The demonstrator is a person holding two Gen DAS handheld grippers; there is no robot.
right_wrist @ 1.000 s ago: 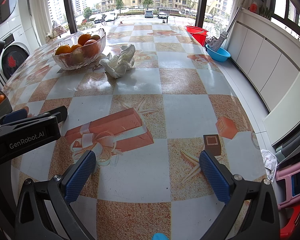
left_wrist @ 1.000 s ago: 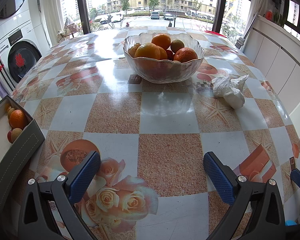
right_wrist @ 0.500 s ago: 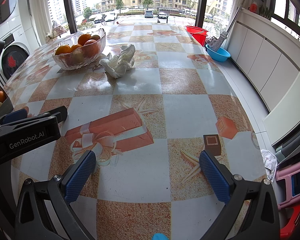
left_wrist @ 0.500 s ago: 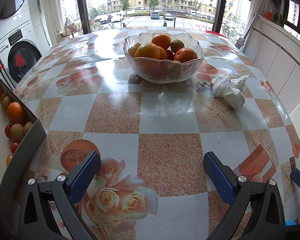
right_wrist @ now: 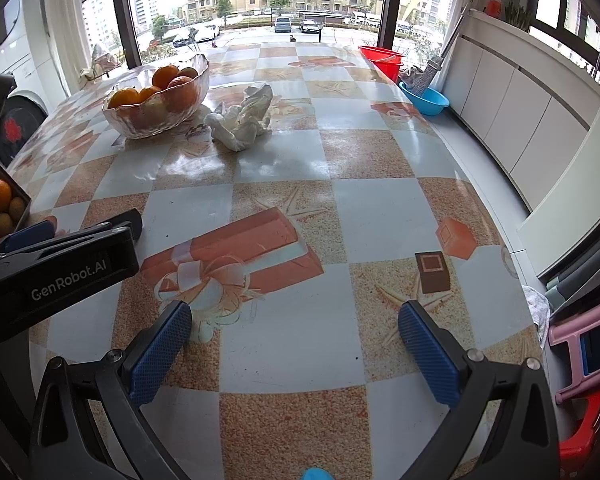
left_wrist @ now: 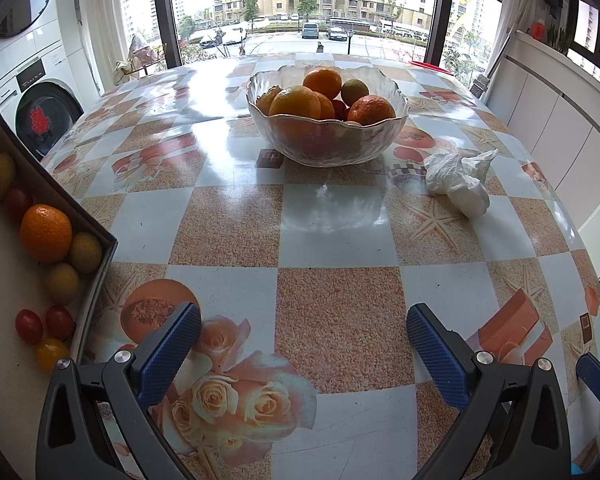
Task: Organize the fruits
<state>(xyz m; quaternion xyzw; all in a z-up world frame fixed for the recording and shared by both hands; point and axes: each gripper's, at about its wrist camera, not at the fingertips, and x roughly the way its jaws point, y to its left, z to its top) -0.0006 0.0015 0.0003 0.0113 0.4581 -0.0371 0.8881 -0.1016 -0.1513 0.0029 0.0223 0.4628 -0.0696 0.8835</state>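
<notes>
- While both grippers hover low over the patterned table (left_wrist: 328, 216), each has its jaws spread wide with nothing between the blue pads.
- Straight ahead of the left gripper (left_wrist: 304, 344), well beyond its fingertips, stands a glass bowl (left_wrist: 327, 140) heaped with oranges (left_wrist: 295, 101) and a few smaller fruits.
- Just to the left of the left gripper, a grey tray (left_wrist: 100, 276) holds an orange (left_wrist: 45, 233), small yellow-green fruits (left_wrist: 85, 252) and cherry tomatoes (left_wrist: 29, 326), all gathered along its near wall.
- Ahead and to the right of the left gripper, beside the bowl, lies a crumpled white bag (left_wrist: 458, 182).
- From the right gripper (right_wrist: 294, 340), the bowl (right_wrist: 156, 116) sits far ahead to the left, and the left gripper's black body (right_wrist: 56, 268) lies close on the left.
</notes>
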